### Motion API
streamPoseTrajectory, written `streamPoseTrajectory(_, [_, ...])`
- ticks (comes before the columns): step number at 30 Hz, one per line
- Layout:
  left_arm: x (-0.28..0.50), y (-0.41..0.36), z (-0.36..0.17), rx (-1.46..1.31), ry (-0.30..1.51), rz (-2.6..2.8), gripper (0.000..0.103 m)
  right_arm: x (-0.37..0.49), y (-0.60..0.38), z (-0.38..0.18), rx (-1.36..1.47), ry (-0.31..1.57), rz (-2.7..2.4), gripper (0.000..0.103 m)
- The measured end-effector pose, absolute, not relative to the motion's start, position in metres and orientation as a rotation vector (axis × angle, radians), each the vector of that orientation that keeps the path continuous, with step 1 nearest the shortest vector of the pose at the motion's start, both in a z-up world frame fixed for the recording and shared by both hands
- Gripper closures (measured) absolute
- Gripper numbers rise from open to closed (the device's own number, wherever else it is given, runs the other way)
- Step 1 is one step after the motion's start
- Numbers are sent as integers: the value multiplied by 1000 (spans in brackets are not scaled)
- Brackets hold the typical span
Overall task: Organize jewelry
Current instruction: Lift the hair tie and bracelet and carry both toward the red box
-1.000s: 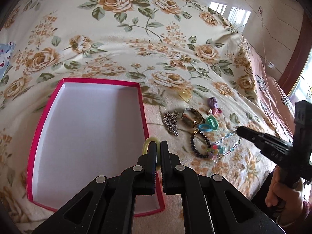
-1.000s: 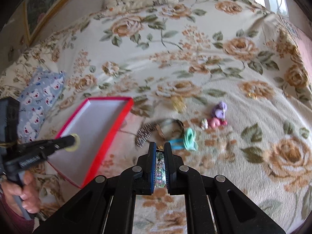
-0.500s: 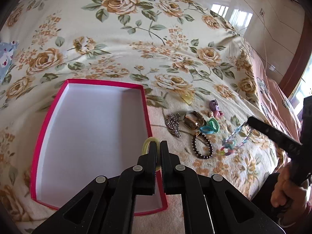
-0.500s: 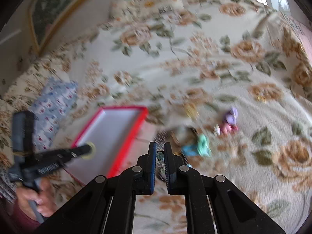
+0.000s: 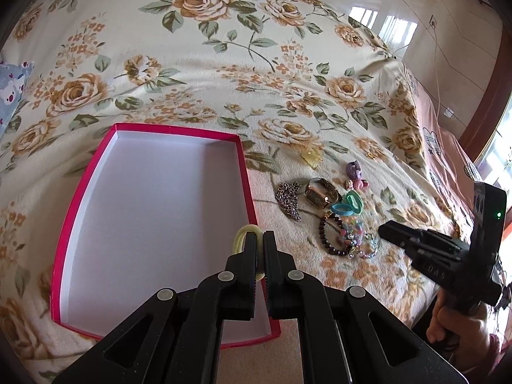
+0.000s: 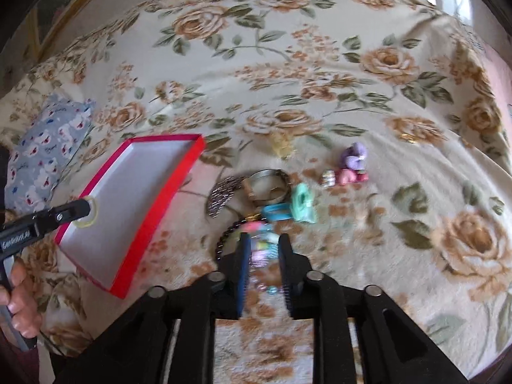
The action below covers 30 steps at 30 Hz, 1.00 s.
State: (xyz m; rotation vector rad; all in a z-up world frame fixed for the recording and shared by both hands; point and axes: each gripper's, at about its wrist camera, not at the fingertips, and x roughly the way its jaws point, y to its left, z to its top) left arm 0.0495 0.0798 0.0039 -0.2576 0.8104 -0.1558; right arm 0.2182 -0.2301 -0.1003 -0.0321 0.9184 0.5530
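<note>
here, left tongs [image 5: 260,236] clenched on yellow ring [image 5: 240,236] over red box [image 5: 84,192], right tongs [image 6: 263,242] released above pastel bracelet [image 6: 260,249]

There was one pink box [image 5: 153,224] on the bed [image 5: 224,64]. One yellow ring [image 5: 240,236], one silver chain [image 5: 289,198], one watch [image 5: 321,193], one dark bead bracelet [image 5: 329,240], one pastel bead bracelet [image 5: 355,236], two hair ties [image 5: 347,204], one purple clip [image 5: 353,169], one yellow clip [image 5: 312,158]. Two grippers [image 5: 260,240] [image 6: 262,243] were seen.
</note>
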Motion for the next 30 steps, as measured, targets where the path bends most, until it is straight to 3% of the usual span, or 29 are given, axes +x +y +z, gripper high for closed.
streamPoseTrajectory(3, [52, 79, 2, -254, 815, -155, 100, 218, -219, -109, -57, 929, 571, 65])
streamPoseTrajectory(13, [67, 85, -6, -270, 842, -139, 100, 247, -221, -137, -74, 971, 484, 66])
streamPoseTrajectory(14, [69, 84, -7, -270, 844, -140, 100, 249, -220, -141, -76, 981, 488, 70])
streamPoseTrajectory(16, [70, 83, -8, -268, 845, -139, 100, 249, -219, -146, -81, 1000, 493, 91])
streamPoseTrajectory(20, [70, 84, -9, -272, 842, -136, 100, 242, -224, -136, -54, 964, 497, 97])
streamPoseTrajectory(21, [70, 85, -8, -272, 840, -134, 100, 241, -227, -131, -38, 953, 502, 103])
streamPoseTrajectory(30, [56, 100, -1, -292, 802, -108, 100, 241, -225, -95, 10, 899, 538, 100])
